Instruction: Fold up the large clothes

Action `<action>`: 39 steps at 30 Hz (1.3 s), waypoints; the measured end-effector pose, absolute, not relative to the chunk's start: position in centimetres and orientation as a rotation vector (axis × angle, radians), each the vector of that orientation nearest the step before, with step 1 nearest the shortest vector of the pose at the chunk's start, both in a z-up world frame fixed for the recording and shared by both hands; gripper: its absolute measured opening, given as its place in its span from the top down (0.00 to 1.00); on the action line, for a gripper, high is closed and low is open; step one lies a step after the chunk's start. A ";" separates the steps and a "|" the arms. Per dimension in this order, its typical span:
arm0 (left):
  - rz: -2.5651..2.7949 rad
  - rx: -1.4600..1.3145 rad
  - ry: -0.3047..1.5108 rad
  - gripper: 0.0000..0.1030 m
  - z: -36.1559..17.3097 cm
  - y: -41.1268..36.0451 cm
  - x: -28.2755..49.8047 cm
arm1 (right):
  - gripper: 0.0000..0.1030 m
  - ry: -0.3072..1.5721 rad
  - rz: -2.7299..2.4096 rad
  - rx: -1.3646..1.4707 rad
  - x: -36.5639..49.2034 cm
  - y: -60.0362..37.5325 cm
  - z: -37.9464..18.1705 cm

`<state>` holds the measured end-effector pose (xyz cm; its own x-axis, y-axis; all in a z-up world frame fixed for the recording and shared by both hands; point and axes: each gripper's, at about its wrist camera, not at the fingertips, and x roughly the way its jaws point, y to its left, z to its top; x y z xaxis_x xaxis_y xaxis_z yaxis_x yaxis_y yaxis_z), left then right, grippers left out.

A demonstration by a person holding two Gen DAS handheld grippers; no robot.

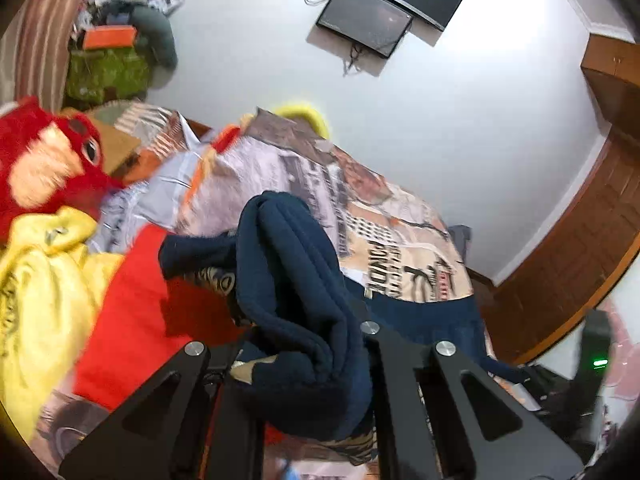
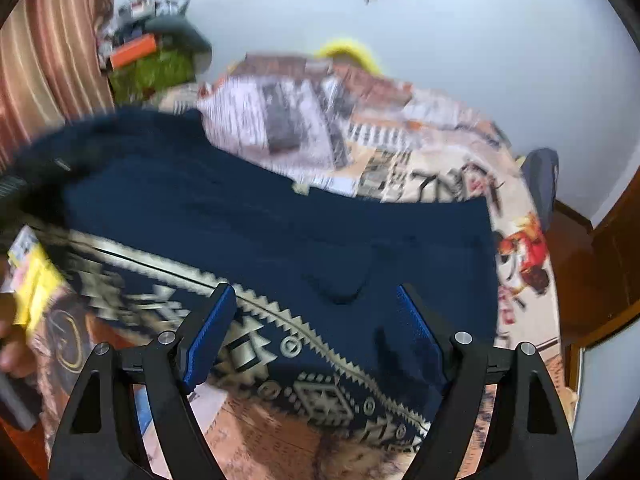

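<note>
A navy sweater with a cream patterned band (image 2: 280,240) lies spread on the printed bedspread (image 2: 400,140). My left gripper (image 1: 296,344) is shut on a bunched fold of the navy sweater (image 1: 296,280) and holds it lifted above the bed. My right gripper (image 2: 316,304) is open and empty, hovering just above the sweater's patterned band, its blue pads (image 2: 208,336) apart on either side of the cloth.
A red cloth (image 1: 136,312), a yellow garment (image 1: 40,280) and a red plush toy (image 1: 44,160) lie at the left of the bed. A cluttered shelf (image 1: 112,48) stands by the striped curtain. A wooden door (image 1: 580,240) is at the right.
</note>
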<state>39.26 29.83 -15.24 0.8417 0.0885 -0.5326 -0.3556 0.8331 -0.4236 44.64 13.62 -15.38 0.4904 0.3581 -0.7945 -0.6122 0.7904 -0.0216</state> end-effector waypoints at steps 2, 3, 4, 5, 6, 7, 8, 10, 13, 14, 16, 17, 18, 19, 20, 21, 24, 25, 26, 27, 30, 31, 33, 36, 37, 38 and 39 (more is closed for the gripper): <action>0.266 -0.516 0.542 0.92 -15.7 29.6 39.3 | 0.24 0.944 0.621 -0.297 44.7 15.2 -17.9; 0.270 -0.508 0.559 0.92 -16.2 29.5 39.6 | 0.24 0.964 0.628 -0.289 44.7 15.6 -18.6; 0.265 -0.509 0.574 0.92 -16.7 29.4 39.9 | 0.24 0.985 0.636 -0.280 44.5 16.0 -19.6; 0.258 -0.512 0.585 0.92 -17.0 29.1 39.9 | 0.24 1.005 0.645 -0.267 44.3 16.4 -21.0; 0.252 -0.513 0.596 0.92 -17.3 28.8 40.0 | 0.24 1.015 0.650 -0.258 44.2 16.6 -21.5; 0.243 -0.510 0.607 0.92 -17.5 28.3 40.2 | 0.24 1.022 0.655 -0.240 44.1 16.5 -22.4; 0.235 -0.493 0.614 0.92 -17.4 27.6 40.6 | 0.24 1.017 0.662 -0.234 44.1 16.4 -22.6; 0.227 -0.440 0.613 0.92 -16.6 26.0 41.2 | 0.24 1.032 0.705 -0.258 44.2 15.9 -22.2; 0.190 -0.386 0.602 0.92 -14.7 23.0 42.6 | 0.25 1.025 0.734 -0.276 44.4 13.4 -20.1; 0.180 -0.377 0.599 0.92 -14.2 22.1 43.1 | 0.25 0.983 0.713 -0.261 44.2 12.0 -19.2; 0.156 -0.359 0.592 0.92 -13.1 19.7 44.1 | 0.24 0.898 0.646 -0.237 43.6 8.7 -17.9; 0.142 -0.350 0.590 0.92 -12.7 18.6 44.5 | 0.24 0.878 0.626 -0.232 43.4 7.0 -17.6; 0.124 -0.341 0.591 0.92 -12.4 17.3 45.0 | 0.24 0.874 0.615 -0.229 43.1 5.6 -17.4; 0.094 -0.335 0.596 0.92 -12.2 15.6 45.6 | 0.24 0.878 0.600 -0.229 43.0 4.1 -17.5; 0.068 -0.331 0.603 0.92 -12.1 14.2 46.0 | 0.24 0.891 0.570 -0.228 42.9 1.8 -17.7; 0.043 -0.325 0.613 0.92 -12.2 12.9 46.4 | 0.24 0.897 0.550 -0.228 42.8 0.7 -17.9; -0.055 -0.285 0.690 0.92 -13.7 7.8 48.1 | 0.24 0.916 0.472 -0.235 42.6 -3.9 -18.6; -0.077 -0.260 0.720 0.92 -14.5 6.3 48.5 | 0.24 0.929 0.449 -0.225 42.6 -5.6 -18.9; -0.096 -0.231 0.753 0.92 -15.5 4.8 48.8 | 0.24 0.942 0.432 -0.208 42.7 -6.9 -19.1; -0.109 -0.206 0.784 0.92 -16.4 3.7 48.9 | 0.24 0.950 0.419 -0.194 42.7 -7.7 -19.1; -0.135 -0.163 0.898 0.92 -19.9 1.6 49.1 | 0.24 0.973 0.386 -0.125 42.9 -10.3 -19.2; -0.141 -0.166 0.939 0.92 -21.1 1.5 49.0 | 0.24 0.972 0.381 -0.102 42.8 -11.0 -19.0; -0.157 -0.180 0.985 0.91 -22.3 1.5 48.7 | 0.24 0.972 0.377 -0.077 42.9 -11.9 -18.7; -0.185 -0.162 0.990 0.73 -22.0 1.7 47.6 | 0.24 0.964 0.373 -0.051 42.4 -13.2 -18.0; -0.227 -0.162 1.004 0.61 -21.6 1.9 47.3 | 0.24 0.958 0.375 -0.049 42.4 -13.1 -17.8; -0.258 -0.169 1.017 0.58 -21.2 2.0 47.0 | 0.24 0.948 0.377 -0.049 42.3 -13.0 -17.3; -0.280 -0.171 1.019 0.56 -20.6 2.2 46.6 | 0.24 0.941 0.379 -0.051 42.6 -12.9 -17.2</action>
